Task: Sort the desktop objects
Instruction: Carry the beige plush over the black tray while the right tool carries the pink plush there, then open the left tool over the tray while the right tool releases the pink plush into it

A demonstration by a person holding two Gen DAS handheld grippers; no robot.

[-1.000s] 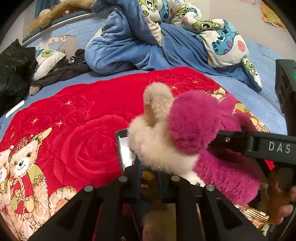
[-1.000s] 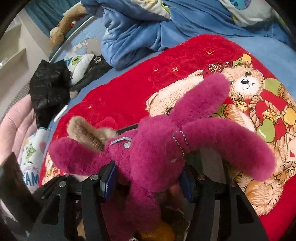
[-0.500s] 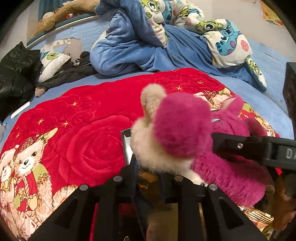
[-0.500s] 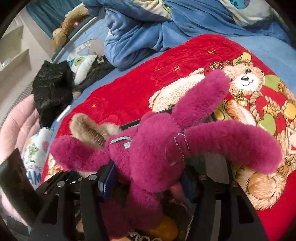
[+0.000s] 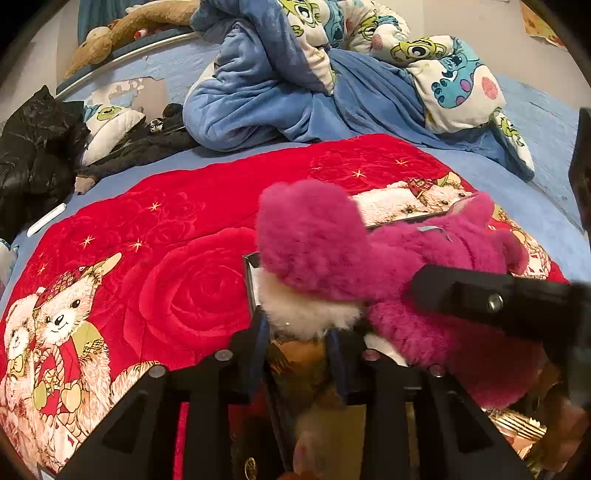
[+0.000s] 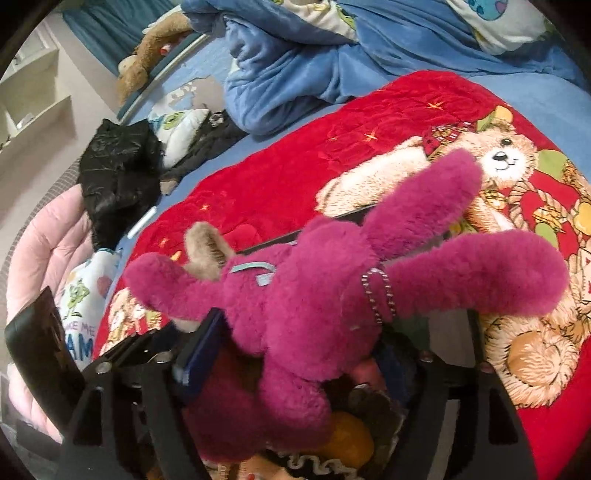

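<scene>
Site: a bed (image 5: 546, 122) covered with a red blanket (image 5: 192, 229) printed with roses and teddy bears. A dark open box (image 5: 251, 280) sits on the blanket directly ahead of both grippers.

Task item: a magenta plush toy (image 6: 303, 317) lies across the top of the box, limbs spread. One arm and one long limb extend toward the printed bear at the right of the right wrist view. A short bead chain (image 6: 376, 295) hangs at its side and a pale ribbon loop (image 6: 258, 271) sits on its back. A cream and tan plush (image 5: 306, 310) lies under it, one tan ear (image 6: 207, 247) projecting beside the magenta limb.

Left gripper (image 5: 299, 354): jaws are opening. The cream plush sits between them and just ahead; the blue-edged pads stand to either side, and contact with the fur cannot be confirmed, so it reads as released.

Right gripper (image 6: 295, 354): jaws are opening and stand wide. The magenta toy's body lies between them; the left pad (image 6: 203, 343) stands clear of the fur, with a gap visible. No grip in evidence. In the left wrist view one of its black fingers (image 5: 491, 299) crosses over the magenta toy's lower body.

Surroundings: a bunched blue duvet (image 5: 295, 96) with cartoon-monster print at the head of the bed; a black jacket (image 5: 33, 147) at the left edge; a brown plush (image 5: 122, 33) lying along the headboard rail. Other items lie in the box beneath the plush toys, including something orange (image 6: 347, 435); their identity cannot be determined.
</scene>
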